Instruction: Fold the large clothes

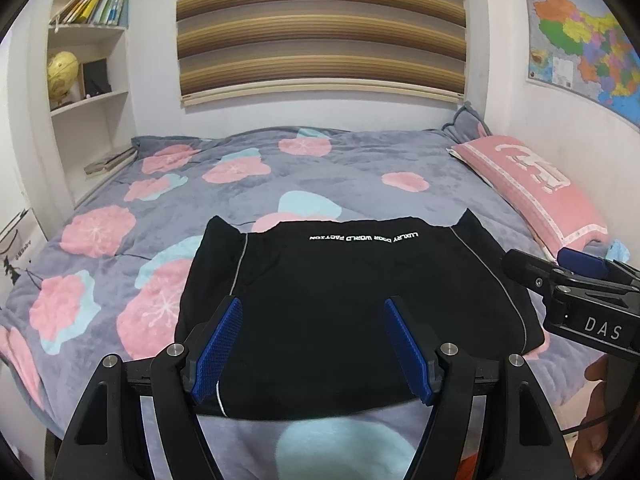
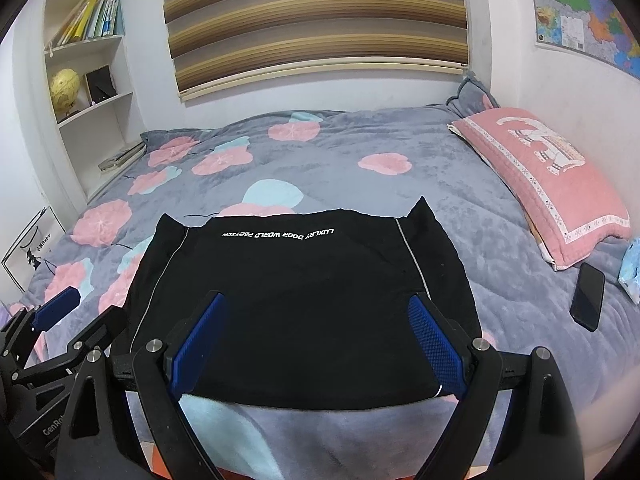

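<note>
We see the black garment lying folded flat on the near half of the bed, its white lettering at the far edge, upside down to us. Our left gripper hangs over its near edge with jaws spread wide and nothing between the blue pads; whether they brush the cloth we cannot tell. Our right gripper is likewise wide open over the same edge, holding nothing. Beneath is a grey blanket with pink and blue flowers. At three o'clock lie a pink pillow and a dark phone. At twelve hangs a striped blind; at ten, a bookshelf with a yellow globe; at two, a wall map.
</note>
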A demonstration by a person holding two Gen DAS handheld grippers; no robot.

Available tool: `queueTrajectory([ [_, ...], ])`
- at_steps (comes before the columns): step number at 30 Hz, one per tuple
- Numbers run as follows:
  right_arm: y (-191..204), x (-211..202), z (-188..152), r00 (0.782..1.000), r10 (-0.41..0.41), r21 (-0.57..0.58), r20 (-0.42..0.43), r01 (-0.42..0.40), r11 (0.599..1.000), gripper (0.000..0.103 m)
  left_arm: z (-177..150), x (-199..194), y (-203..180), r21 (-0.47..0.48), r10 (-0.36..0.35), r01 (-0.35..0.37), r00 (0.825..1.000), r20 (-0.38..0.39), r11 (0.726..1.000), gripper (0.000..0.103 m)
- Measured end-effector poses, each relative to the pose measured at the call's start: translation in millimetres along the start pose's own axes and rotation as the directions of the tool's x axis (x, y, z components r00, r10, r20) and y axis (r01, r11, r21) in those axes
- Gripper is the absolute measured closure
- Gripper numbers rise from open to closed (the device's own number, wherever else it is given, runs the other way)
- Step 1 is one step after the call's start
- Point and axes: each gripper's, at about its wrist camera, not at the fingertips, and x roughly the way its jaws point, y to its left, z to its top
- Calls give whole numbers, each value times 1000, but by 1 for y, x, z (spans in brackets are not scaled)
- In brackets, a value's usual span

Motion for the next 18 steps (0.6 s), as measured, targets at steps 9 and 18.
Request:
queueTrajectory([
  [9,-5,8,-2,1000,21,-11,-18,-21,1000,10,-1,4,0,12,49,-49,999,-7,999,29],
  [18,-8,16,-2,998,33,-15,-47,-34,999,10,-1,7,5,8,106,-106,994,-3,994,29],
])
